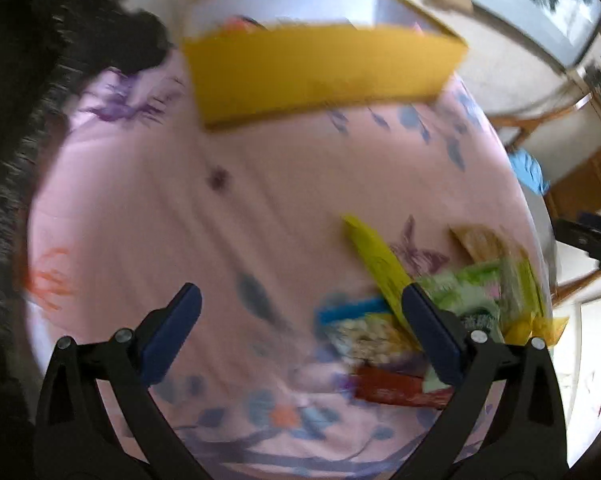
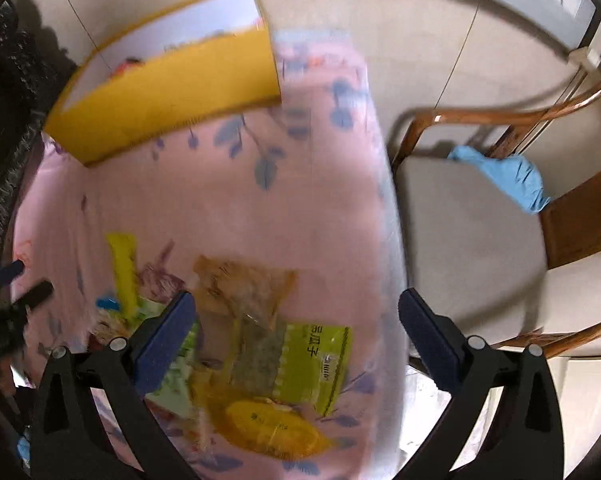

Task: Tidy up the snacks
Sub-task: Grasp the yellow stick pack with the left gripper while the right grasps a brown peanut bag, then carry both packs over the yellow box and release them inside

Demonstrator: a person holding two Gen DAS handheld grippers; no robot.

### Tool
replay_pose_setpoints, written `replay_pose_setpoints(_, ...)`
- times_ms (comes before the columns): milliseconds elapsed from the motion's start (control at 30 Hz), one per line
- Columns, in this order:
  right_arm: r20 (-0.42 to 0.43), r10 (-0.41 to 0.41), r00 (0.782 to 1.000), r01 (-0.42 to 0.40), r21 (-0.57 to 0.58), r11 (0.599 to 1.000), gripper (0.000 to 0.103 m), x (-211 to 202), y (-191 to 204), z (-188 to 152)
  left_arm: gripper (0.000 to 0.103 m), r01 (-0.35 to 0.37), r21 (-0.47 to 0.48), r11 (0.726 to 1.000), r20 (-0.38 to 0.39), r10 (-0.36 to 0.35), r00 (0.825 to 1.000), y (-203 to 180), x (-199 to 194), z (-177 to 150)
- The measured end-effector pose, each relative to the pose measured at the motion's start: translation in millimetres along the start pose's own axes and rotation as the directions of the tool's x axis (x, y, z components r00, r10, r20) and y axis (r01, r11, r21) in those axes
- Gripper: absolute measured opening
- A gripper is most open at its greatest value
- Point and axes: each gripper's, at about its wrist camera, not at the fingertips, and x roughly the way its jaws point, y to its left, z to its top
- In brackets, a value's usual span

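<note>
Right wrist view: right gripper (image 2: 296, 316) jaws spread, empty, above snack pile (image 2: 260, 360)
Left gripper (image 1: 300, 312): jaws released, empty
Risk: overlapping packets may lift together

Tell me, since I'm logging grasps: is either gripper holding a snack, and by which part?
Neither. The left gripper and right gripper are both open above the snack pile, holding nothing.

Bkgd: pale tiled floor (image 2: 420, 40); wooden chair (image 2: 480, 114) w/ grey seat and blue cloth (image 2: 512, 178) beside pink floral-covered table (image 2: 236, 208); soft daylight.
</note>
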Motion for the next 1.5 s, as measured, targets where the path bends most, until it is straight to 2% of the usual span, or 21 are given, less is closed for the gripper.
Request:
replay_pose_setpoints(100,0.037,0.063,0.997,-0.056,-0.175,0.983,0.102,28,18,0,0.101,-0.027,0.005,1.0,-0.017,0.027,0.999,-19,24,5)
replay_pose_setpoints(200,0.079,0.2,0.977,-0.154,-0.39,0.908,0.102,50,29,3,0.101,-0.056,0.001,0.998,-0.021,0.056,0.998,-33,50,17)
replay_pose_setpoints(267,0.044,0.257,0.965,-0.211,-0.449,0.868,0.102,65,29,5,0.101,-0.066,-0.011,0.998,-0.082,0.065,0.995,-41,73,22)
replay_pose_setpoints(300,0.021,0.302,0.953,-0.26,-0.456,0.851,0.102,70,27,5,0.098,-0.081,-0.014,0.997,-0.161,0.078,0.984,-44,88,19)
replay_pose_setpoints(400,0.015,0.342,0.94,-0.285,-0.518,0.807,0.098,78,33,0,0.082,-0.079,-0.029,0.996,-0.113,0.075,0.991,-46,85,15)
replay_pose_setpoints(433,0.01,0.335,0.942,-0.275,-0.549,0.789,0.08,79,38,-5,0.077,-0.071,-0.022,0.997,-0.108,0.068,0.992,-47,83,15)
replay_pose_setpoints(467,0.011,0.313,0.95,-0.249,-0.577,0.777,0.062,80,44,-11,0.064,-0.067,-0.011,0.998,-0.103,0.066,0.993,-49,80,14)
replay_pose_setpoints(500,0.04,0.299,0.953,-0.218,-0.593,0.775,0.054,79,47,-14,0.047,-0.062,-0.004,0.998,-0.104,0.061,0.993,-50,78,14)
replay_pose_setpoints(533,0.037,0.312,0.949,-0.231,-0.591,0.773,0.047,75,51,-16,0.036,-0.055,-0.005,0.998,-0.107,0.054,0.993,-51,76,15)
replay_pose_setpoints(633,0.017,0.341,0.94,-0.282,-0.523,0.804,0.041,72,51,-10,0.026,-0.039,-0.036,0.999,-0.109,0.035,0.993,-47,73,12)
replay_pose_setpoints(700,0.027,0.34,0.94,-0.277,-0.519,0.808,0.04,65,50,-10,0.021,-0.004,-0.051,0.999,-0.113,-0.002,0.994,-46,69,9)
replay_pose_setpoints(800,0.076,0.374,0.925,-0.295,-0.477,0.828,0.04,43,42,-6,0.021,0.083,-0.071,0.994,-0.077,-0.089,0.993,-40,55,4)
replay_pose_setpoints(933,0.153,0.368,0.917,-0.292,-0.371,0.881,0.04,15,33,5,0.021,0.095,-0.079,0.992,-0.061,-0.1,0.993,-27,39,-1)
replay_pose_setpoints(1000,0.182,0.367,0.912,-0.296,-0.326,0.898,0.04,2,28,8,0.021,0.142,-0.12,0.983,-0.039,-0.148,0.988,-20,23,1)
replay_pose_setpoints(1133,0.272,0.35,0.897,-0.272,-0.285,0.919,0.04,-34,24,14,0.021,0.209,-0.088,0.974,0.066,-0.203,0.977,-16,-19,11)
replay_pose_setpoints(1200,0.323,0.32,0.891,-0.245,-0.251,0.936,0.04,-54,25,18,0.021,0.203,-0.073,0.976,0.086,-0.196,0.977,-12,-35,16)
replay_pose_setpoints(1267,0.357,0.344,0.868,-0.274,-0.233,0.933,0.04,-70,26,21,0.021,0.195,-0.074,0.978,0.128,-0.185,0.974,-8,-47,25)
replay_pose_setpoints(1333,0.407,0.339,0.848,-0.257,-0.244,0.935,0.04,-88,31,29,0.021,0.137,-0.051,0.989,0.179,-0.126,0.976,-8,-60,39)
replay_pose_setpoints(1400,0.447,0.301,0.842,-0.217,-0.23,0.949,0.04,-99,36,38,0.021,0.066,-0.023,0.998,0.222,-0.06,0.973,-9,-73,55)
replay_pose_setpoints(1433,0.467,0.314,0.826,-0.24,-0.213,0.947,0.04,-106,38,47,0.021,0.03,-0.014,0.999,0.246,-0.026,0.969,-8,-80,62)
replay_pose_setpoints(1500,0.503,0.315,0.805,-0.256,-0.185,0.949,0.04,-117,41,63,0.021,0.014,-0.019,1.0,0.291,-0.008,0.957,-2,-91,74)
